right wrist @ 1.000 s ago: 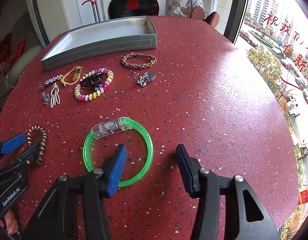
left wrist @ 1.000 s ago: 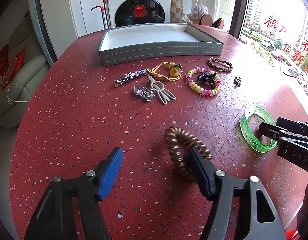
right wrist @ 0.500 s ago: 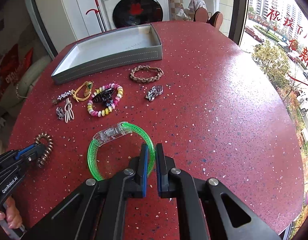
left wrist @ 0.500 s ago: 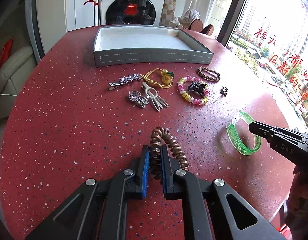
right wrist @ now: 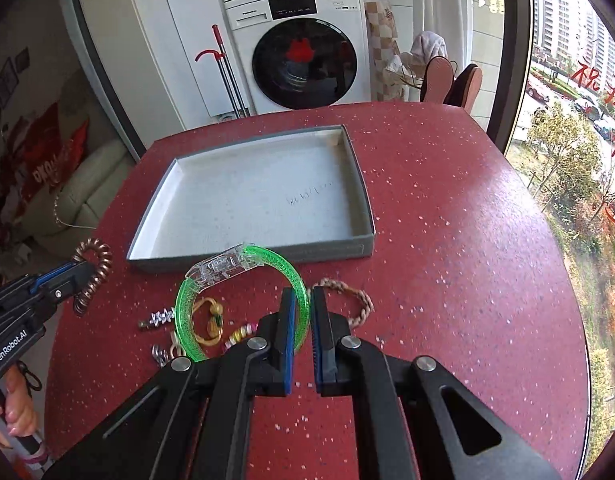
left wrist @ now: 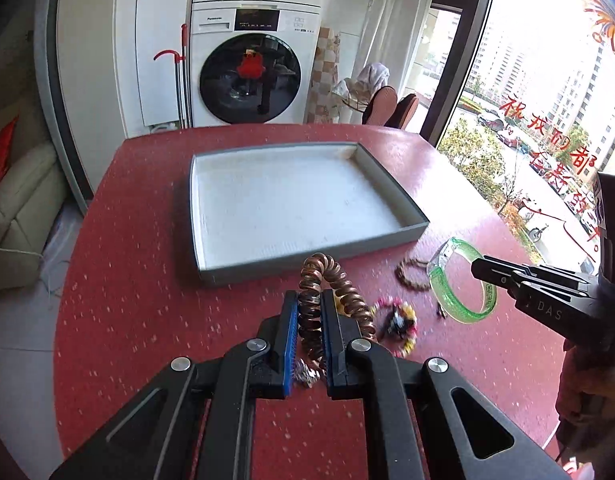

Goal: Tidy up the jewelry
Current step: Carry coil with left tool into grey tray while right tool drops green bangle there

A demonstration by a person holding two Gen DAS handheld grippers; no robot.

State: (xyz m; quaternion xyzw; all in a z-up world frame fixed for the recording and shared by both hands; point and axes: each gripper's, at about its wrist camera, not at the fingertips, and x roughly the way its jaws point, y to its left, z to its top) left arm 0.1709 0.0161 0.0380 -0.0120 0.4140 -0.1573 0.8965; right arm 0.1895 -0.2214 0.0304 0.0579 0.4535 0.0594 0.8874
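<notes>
My left gripper (left wrist: pixel 309 312) is pinching a coppery spiral coil hair tie (left wrist: pixel 327 284); my right gripper (right wrist: pixel 303 312) is clamping a glittery translucent green bangle (right wrist: pixel 243 276), both hanging above the speckled red table (right wrist: pixel 447 220), near the grey tray (right wrist: pixel 363 208). The washer (right wrist: pixel 299 40) is reading "Panasonic".

White washing machine (left wrist: pixel 249 68), red-handled mop (left wrist: pixel 179 76), cream sofa (left wrist: pixel 15 208) beyond table.

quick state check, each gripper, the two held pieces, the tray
left gripper: shut on coil hair tie
right gripper: shut on green bangle
coil hair tie: pinched, lifted
green bangle: pinched, lifted
grey tray: no jewelry inside
braided bracelet: on table
</notes>
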